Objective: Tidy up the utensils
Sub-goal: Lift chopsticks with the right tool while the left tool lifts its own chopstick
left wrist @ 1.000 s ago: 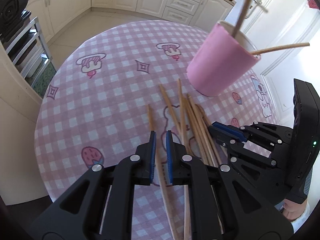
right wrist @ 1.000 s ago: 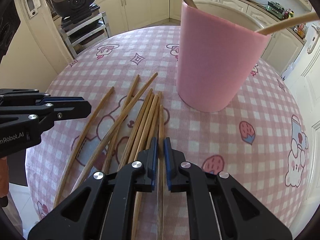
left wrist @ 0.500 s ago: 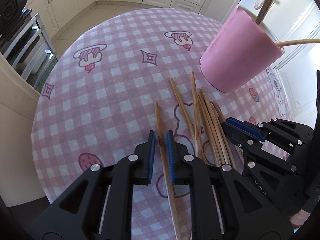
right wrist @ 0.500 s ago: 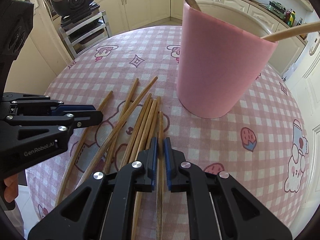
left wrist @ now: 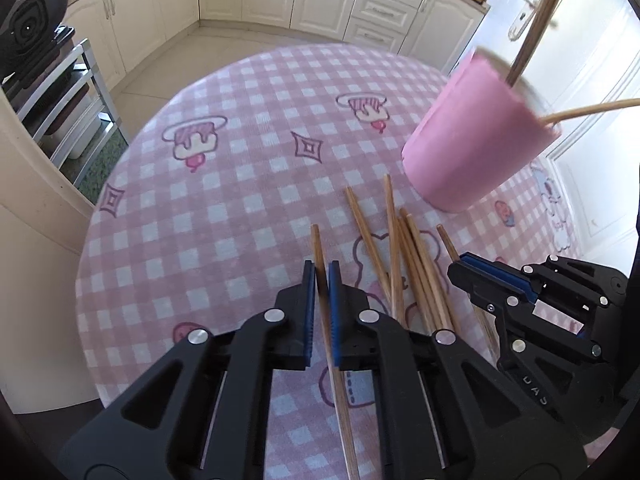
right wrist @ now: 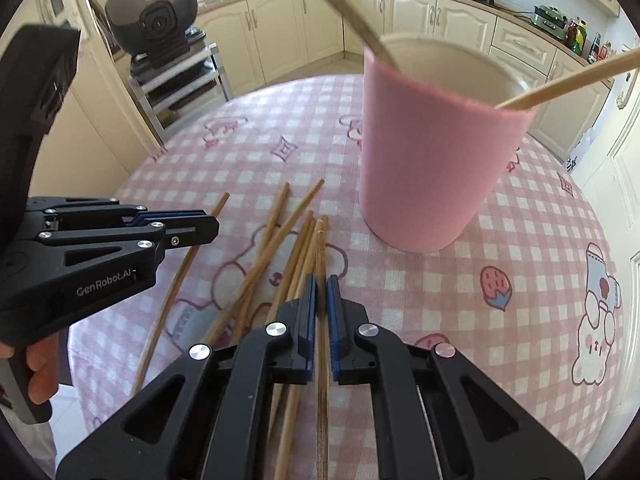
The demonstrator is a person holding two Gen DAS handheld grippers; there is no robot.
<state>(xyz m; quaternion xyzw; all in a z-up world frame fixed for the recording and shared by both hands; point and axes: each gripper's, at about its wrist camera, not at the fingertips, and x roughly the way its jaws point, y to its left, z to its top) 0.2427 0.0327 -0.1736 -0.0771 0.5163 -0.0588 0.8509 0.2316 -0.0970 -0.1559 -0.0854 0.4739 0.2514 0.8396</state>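
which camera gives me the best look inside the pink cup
The right wrist view. It sits close to the pink cup and looks over the rim, showing the pale inner wall and two chopsticks leaning out. The left wrist view shows the cup farther off, blurred, mostly outer wall.

Change over the last second. The left gripper (left wrist: 322,270), clamped on the leftmost chopstick (left wrist: 318,248), has risen from the bench (left wrist: 224,208) and tilted that stick's far tip upward. The right gripper (right wrist: 321,282), clamped on a darker chopstick (right wrist: 321,240), has likewise lifted. The pink cup (right wrist: 432,160) now appears lower in the right wrist view, its inside visible.
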